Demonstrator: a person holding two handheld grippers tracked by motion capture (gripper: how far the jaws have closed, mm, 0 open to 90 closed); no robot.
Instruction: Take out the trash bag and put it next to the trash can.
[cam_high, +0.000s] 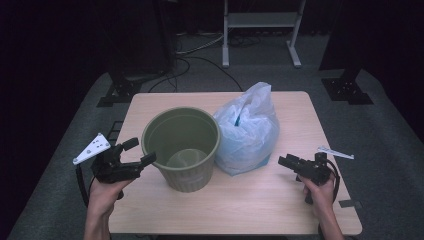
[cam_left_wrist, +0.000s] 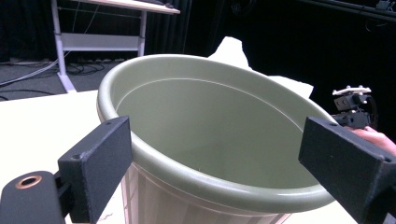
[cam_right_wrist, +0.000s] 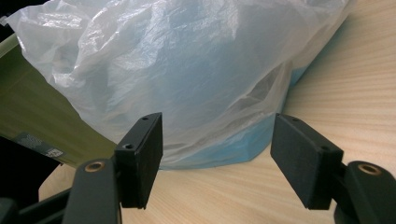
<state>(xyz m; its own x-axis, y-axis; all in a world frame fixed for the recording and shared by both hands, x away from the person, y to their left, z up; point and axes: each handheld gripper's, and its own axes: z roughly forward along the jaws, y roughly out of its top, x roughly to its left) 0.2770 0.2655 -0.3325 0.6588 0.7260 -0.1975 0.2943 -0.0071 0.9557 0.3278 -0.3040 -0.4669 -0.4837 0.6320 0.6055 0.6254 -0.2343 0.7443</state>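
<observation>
Facing right gripper (cam_right_wrist: 217, 161) — plastic bag (cam_right_wrist: 187, 74), just ahead.

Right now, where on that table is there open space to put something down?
The front strip of the table, between the two hands, is bare, and so are the far corners behind the green bin and white plastic bag. The middle is crowded: bin and bag sit pressed together.

A green bin (cam_high: 181, 148) and a plastic bag (cam_high: 248, 131), touching side by side, blocked the middle of the table (cam_high: 300, 107). Bare wood lay open along the near edge and behind them. The left gripper (cam_high: 134, 152), jaws spread, faced the bin's rim; the right gripper (cam_high: 285, 161), jaws apart, faced the bag.
</observation>
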